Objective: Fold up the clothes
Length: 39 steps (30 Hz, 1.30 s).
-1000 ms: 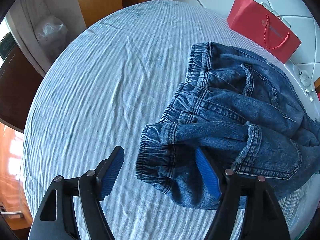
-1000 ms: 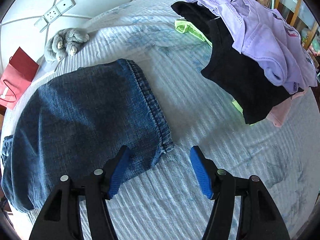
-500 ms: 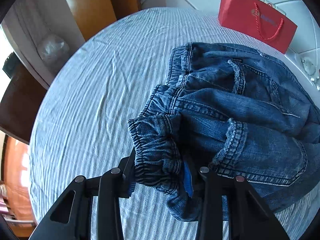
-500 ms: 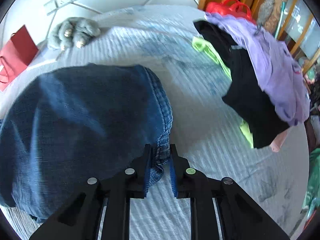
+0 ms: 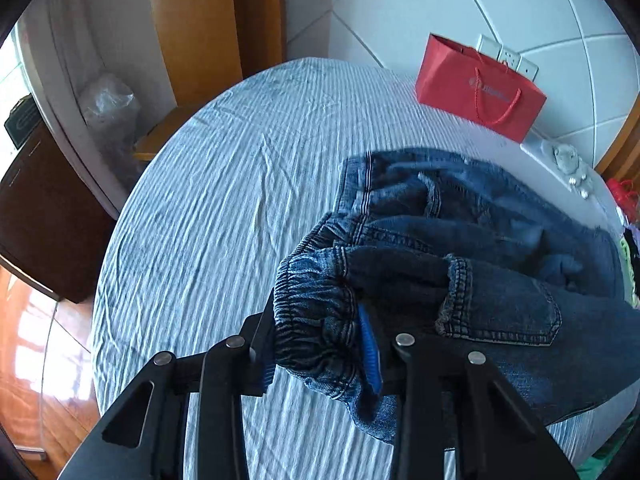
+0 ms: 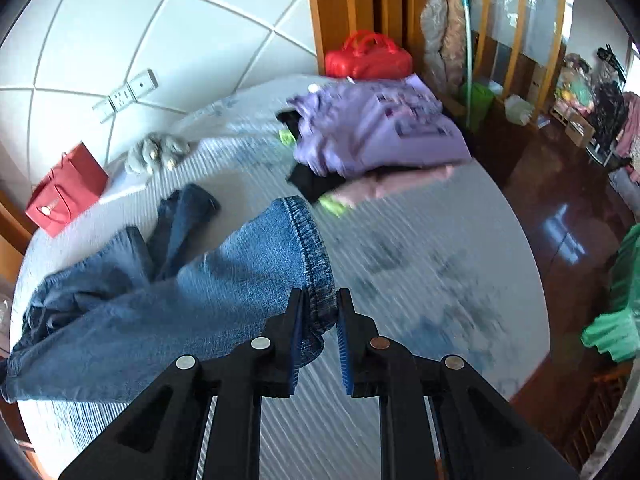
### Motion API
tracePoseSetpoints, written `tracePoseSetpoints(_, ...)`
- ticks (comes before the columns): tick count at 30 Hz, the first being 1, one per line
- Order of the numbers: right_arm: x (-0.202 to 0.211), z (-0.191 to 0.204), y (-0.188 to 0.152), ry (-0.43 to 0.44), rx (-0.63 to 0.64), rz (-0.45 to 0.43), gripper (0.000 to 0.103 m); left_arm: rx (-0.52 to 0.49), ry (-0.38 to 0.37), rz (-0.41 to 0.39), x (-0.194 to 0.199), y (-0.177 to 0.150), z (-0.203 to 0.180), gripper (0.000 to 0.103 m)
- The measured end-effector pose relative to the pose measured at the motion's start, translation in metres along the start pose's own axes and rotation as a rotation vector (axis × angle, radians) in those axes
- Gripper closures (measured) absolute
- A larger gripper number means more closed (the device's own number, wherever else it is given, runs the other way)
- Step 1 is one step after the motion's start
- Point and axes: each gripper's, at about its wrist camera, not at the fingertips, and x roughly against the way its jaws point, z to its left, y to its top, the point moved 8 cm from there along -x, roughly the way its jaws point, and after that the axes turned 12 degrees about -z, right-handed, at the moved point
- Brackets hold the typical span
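Down at six o'clock in the left wrist view, the left gripper (image 5: pixel 320 344) has a thick bunch of the jeans' elastic waistband (image 5: pixel 316 308) between its blue pads, and the jaws are closing further onto that wad. The jeans (image 5: pixel 500 280) trail off toward three o'clock, seat pocket up, rumpled and hanging from the grip over the striped bed sheet (image 5: pixel 224 208).

Over to the right wrist view: at six o'clock the right gripper (image 6: pixel 320 336) is clamped on the hem of one leg (image 6: pixel 316 280), pads pinching the stitched cuff. That leg runs out toward nine o'clock, pulled fairly taut. The other leg (image 6: pixel 184 216) lies crumpled on the sheet around ten o'clock, so the pair is not yet squared up.

Where does that leave us? Both ends are in hand, waistband and one hem, which looks like the start of the first fold on this garment: no crease laid down, legs not aligned. I'd call the jeans barely begun.

Further out, at twelve to one o'clock, a heap of clothes (image 6: pixel 372 128), lilac on top with black, pink and lime green underneath, sits unfolded near the far edge. Plenty left to do.

Farthest back, a grey plush toy (image 6: pixel 156 152) at eleven o'clock and a red paper bag (image 6: pixel 64 192) at ten, against the white padded headboard (image 6: pixel 160 24).
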Motion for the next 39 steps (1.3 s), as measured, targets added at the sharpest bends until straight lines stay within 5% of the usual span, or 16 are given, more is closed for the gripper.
tracePoseSetpoints(6, -0.020, -0.041, -0.116, -0.085, -0.042, 0.228, 0.086, -0.057, 0.027, 0.091, -0.023, -0.057, 0.005, 0.066)
tracePoseSetpoints(8, -0.018, -0.050, -0.137, -0.111, -0.043, 0.265, 0.074, -0.072, 0.024, 0.105, -0.023, -0.060, 0.007, 0.060)
tracePoseSetpoints(9, -0.013, -0.052, -0.138, -0.136, -0.031, 0.267, 0.054, -0.085, 0.035, 0.109, -0.019, -0.058, 0.010, 0.057)
tracePoseSetpoints(10, -0.007, -0.054, -0.134, -0.167, -0.014, 0.258, 0.040, -0.096, 0.040, 0.107, -0.013, -0.054, 0.012, 0.055)
tracePoseSetpoints(14, 0.016, -0.033, -0.091, -0.158, 0.053, 0.156, 0.040, -0.105, 0.006, 0.015, 0.018, -0.019, 0.012, 0.040)
tracePoseSetpoints(18, 0.014, 0.017, -0.045, -0.065, 0.125, 0.069, 0.040, -0.074, -0.024, -0.049, 0.003, 0.031, 0.003, 0.038)
tracePoseSetpoints(24, -0.049, 0.109, 0.012, 0.099, 0.218, 0.040, 0.040, -0.003, -0.038, -0.033, -0.066, 0.082, -0.019, 0.038)
tracePoseSetpoints(29, -0.108, 0.175, 0.051, 0.162, 0.247, 0.051, 0.040, -0.048, -0.023, 0.035, -0.123, 0.086, -0.032, 0.038)
tracePoseSetpoints(39, -0.212, 0.235, 0.091, 0.083, 0.314, 0.136, 0.036, -0.100, -0.069, 0.091, -0.182, 0.086, -0.050, 0.039)
